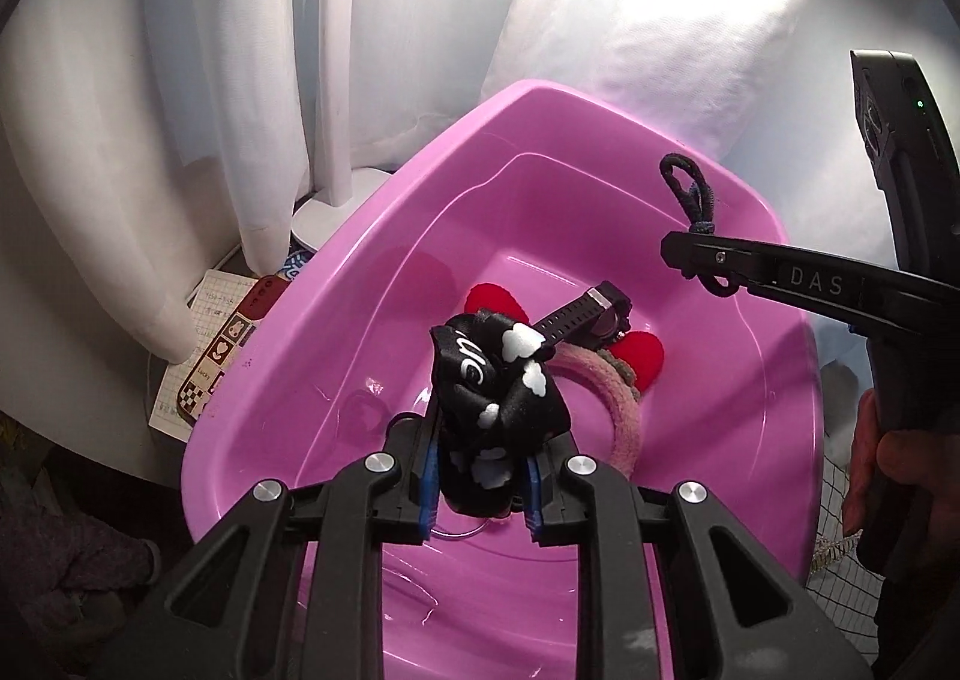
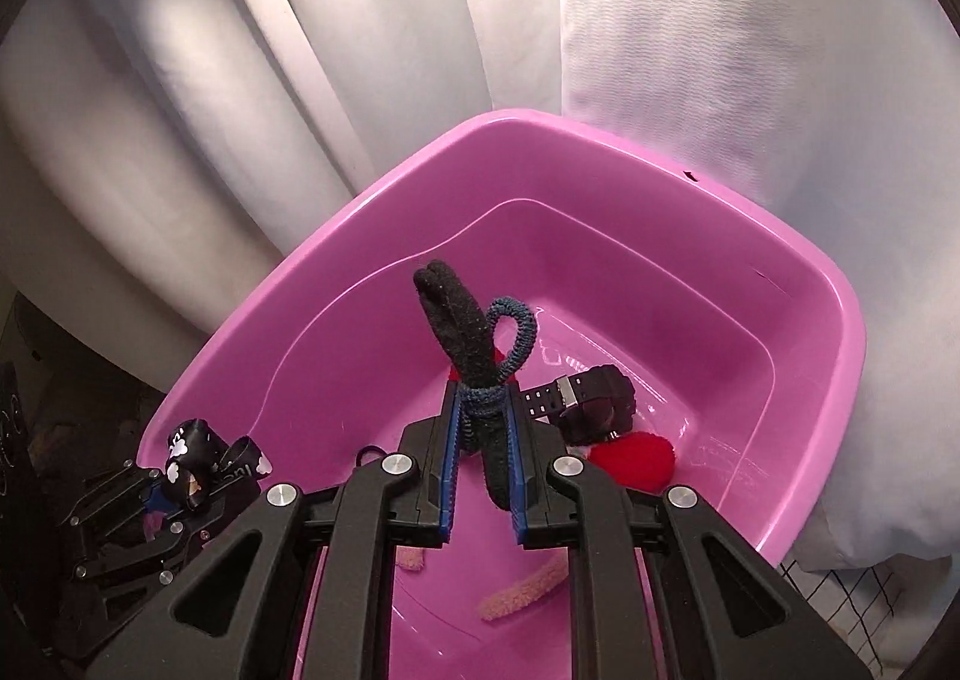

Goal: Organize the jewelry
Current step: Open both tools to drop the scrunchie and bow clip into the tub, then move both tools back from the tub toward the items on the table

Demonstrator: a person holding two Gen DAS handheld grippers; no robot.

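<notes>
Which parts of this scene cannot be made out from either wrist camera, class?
- Pink headband: near part hidden by left gripper, left wrist view.
- Watch face: turned away, unreadable, right wrist view.
- Pink tub: near rim hidden behind right gripper.

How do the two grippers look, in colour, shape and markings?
Both are black plastic with angular linkage arms, triangular cut-outs and round silver pivot bolts. The left gripper and right gripper have blue ribbed pads inside the fingers. From the side, the right gripper's finger bears white letters "DAS". No cables or sleeves show.
</notes>
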